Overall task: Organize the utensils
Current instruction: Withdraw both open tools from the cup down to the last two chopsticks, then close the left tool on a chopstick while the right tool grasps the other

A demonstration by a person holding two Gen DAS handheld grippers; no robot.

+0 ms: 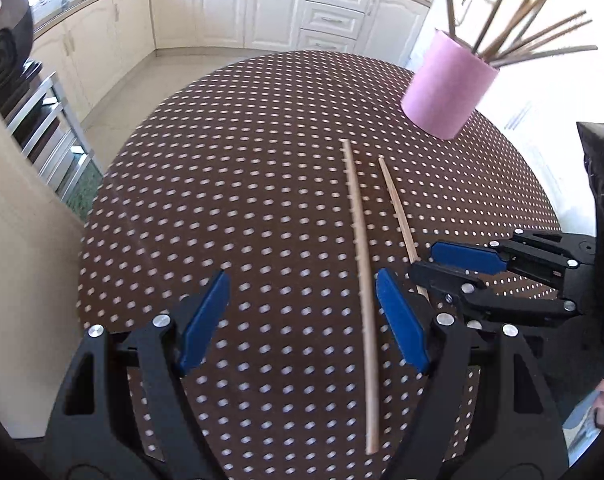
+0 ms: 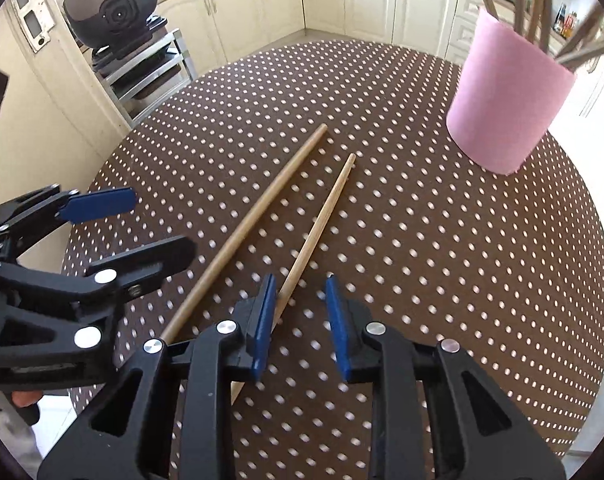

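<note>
Two wooden chopsticks lie side by side on the brown dotted table (image 1: 222, 200). The longer chopstick (image 1: 361, 256) (image 2: 258, 208) runs between the fingers of my left gripper (image 1: 302, 276), close to its right pad. This gripper is open wide and touches nothing. The thinner chopstick (image 1: 397, 208) (image 2: 321, 216) passes through my right gripper (image 2: 300, 282) (image 1: 423, 260), right beside its left pad; the right pad stands apart from it, so that gripper is open. My left gripper (image 2: 162, 224) also shows at the left of the right wrist view. A pink cup (image 1: 445, 88) (image 2: 505, 100) holding several chopsticks stands at the far right.
The round table's far edge (image 2: 341, 42) drops to a tiled floor with cream cabinets (image 1: 242, 8) behind. A dark appliance (image 2: 110, 8) sits on a metal rack (image 2: 150, 72) beyond the table's left side. A dark object (image 1: 597, 200) stands by the right edge.
</note>
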